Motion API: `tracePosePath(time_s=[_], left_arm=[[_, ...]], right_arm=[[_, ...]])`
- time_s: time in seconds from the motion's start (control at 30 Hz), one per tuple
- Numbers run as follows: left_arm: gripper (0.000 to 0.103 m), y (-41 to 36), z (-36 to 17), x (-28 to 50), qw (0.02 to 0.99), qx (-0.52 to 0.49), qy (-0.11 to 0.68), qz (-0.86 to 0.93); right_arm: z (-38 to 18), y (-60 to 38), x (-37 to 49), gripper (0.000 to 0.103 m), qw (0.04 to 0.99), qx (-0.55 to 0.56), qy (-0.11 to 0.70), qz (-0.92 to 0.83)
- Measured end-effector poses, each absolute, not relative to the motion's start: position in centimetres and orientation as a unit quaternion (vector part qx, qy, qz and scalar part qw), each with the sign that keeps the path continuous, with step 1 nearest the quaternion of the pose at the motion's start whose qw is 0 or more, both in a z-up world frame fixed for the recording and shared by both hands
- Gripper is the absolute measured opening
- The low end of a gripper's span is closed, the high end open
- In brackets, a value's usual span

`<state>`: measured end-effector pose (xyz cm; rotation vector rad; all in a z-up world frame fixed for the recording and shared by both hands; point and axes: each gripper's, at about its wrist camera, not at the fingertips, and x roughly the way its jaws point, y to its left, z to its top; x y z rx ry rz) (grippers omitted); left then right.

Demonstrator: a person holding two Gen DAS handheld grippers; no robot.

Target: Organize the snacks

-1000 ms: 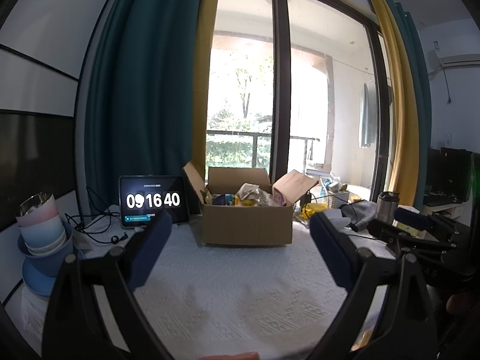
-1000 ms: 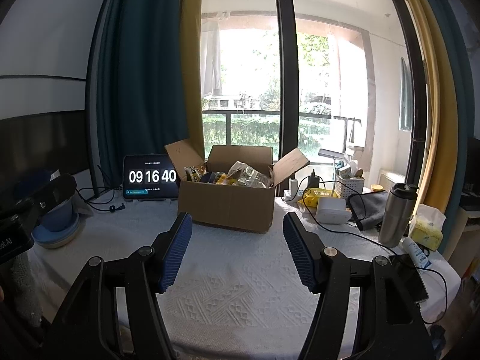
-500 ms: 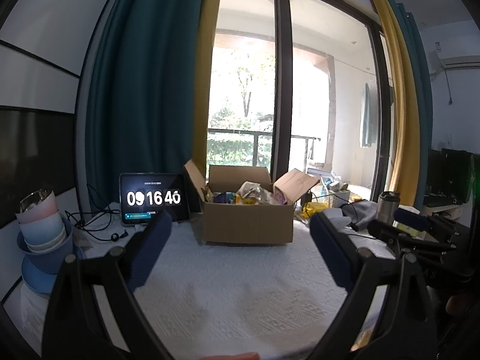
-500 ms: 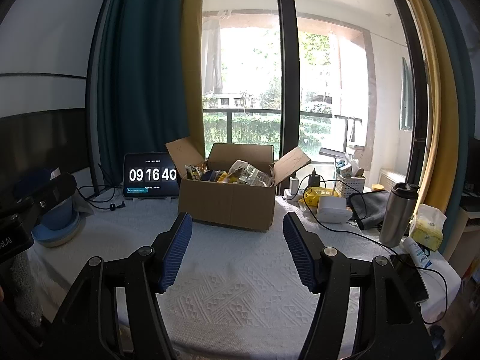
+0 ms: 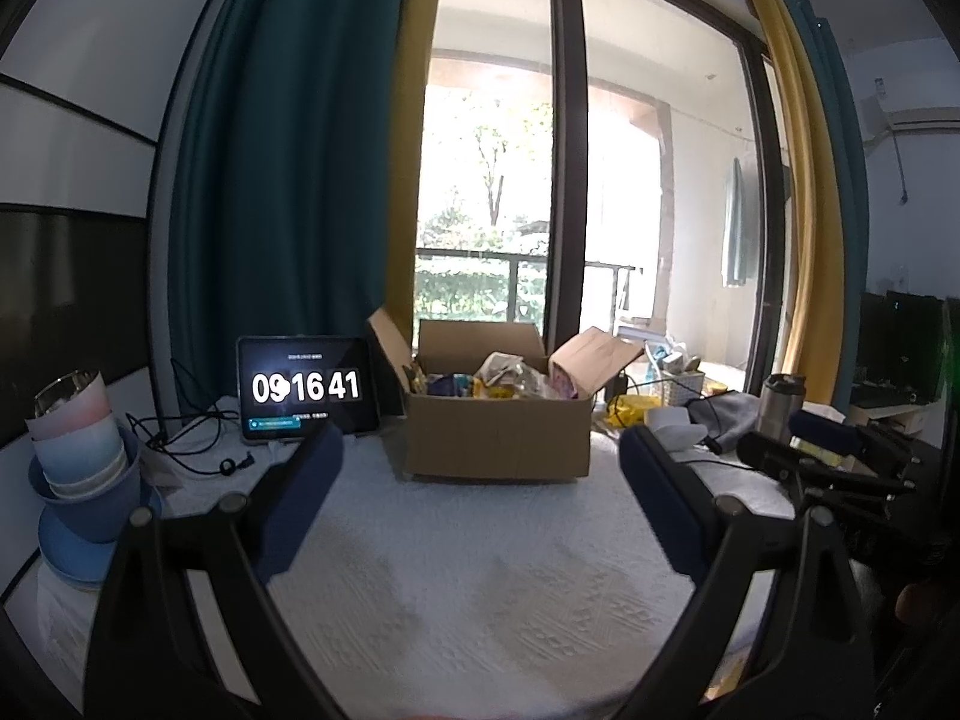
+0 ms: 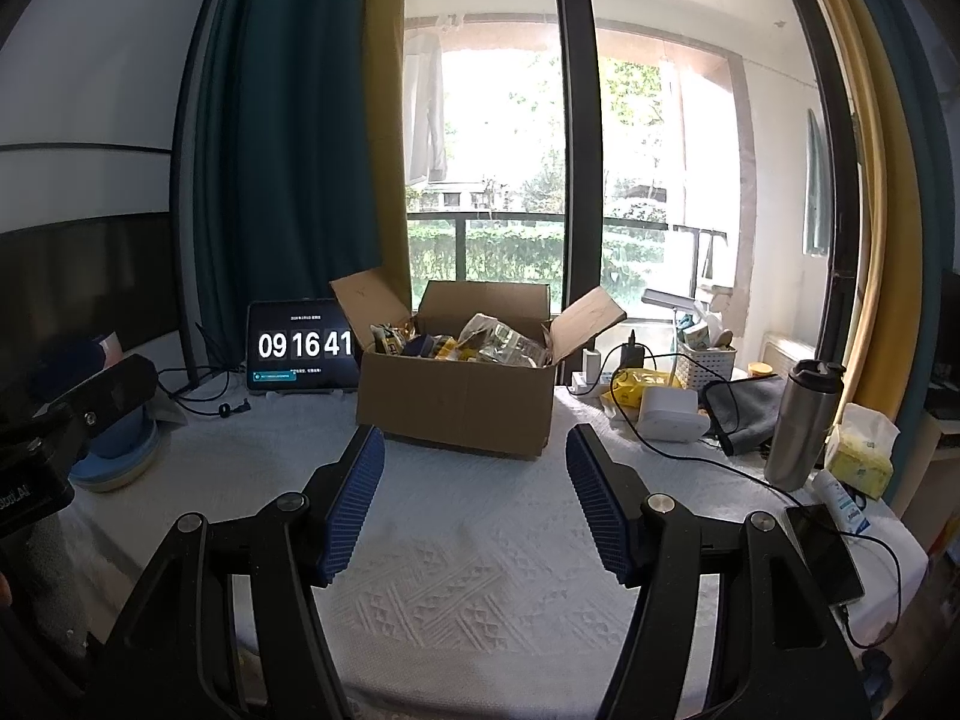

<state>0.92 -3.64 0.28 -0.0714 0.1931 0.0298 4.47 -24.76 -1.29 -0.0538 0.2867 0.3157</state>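
An open cardboard box [image 5: 498, 438] [image 6: 459, 402] stands at the back of the white-clothed table, filled with mixed snack packets [image 6: 498, 339] [image 5: 504, 375]. My left gripper [image 5: 480, 450] hovers open over the cloth, well short of the box, with nothing between its blue pads. My right gripper [image 6: 474, 450] is likewise open and empty, its fingertips a short way in front of the box. The right gripper's body shows at the right edge of the left wrist view, and the left gripper's body at the left edge of the right wrist view.
A tablet [image 6: 300, 345] showing a clock leans left of the box, with cables beside it. Stacked blue bowls and a cup [image 5: 84, 468] sit far left. On the right are a steel tumbler [image 6: 801, 426], tissue pack [image 6: 861, 456], white charger [image 6: 669, 414], phone [image 6: 825, 552] and grey cloth.
The tablet's clock has ticked on by one second. Both grippers and the box stay where they were.
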Motion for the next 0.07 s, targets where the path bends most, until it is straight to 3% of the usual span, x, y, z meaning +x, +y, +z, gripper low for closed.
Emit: tracePosePath(time_s=[0.07], left_arm=[[0.094,-3.38,-0.08,2.08,0.994,-0.031,0.105,0.02]], right_arm=[[-1.46,-24.9,5.15,0.066,0.977,-0.029,0.147,0.155]])
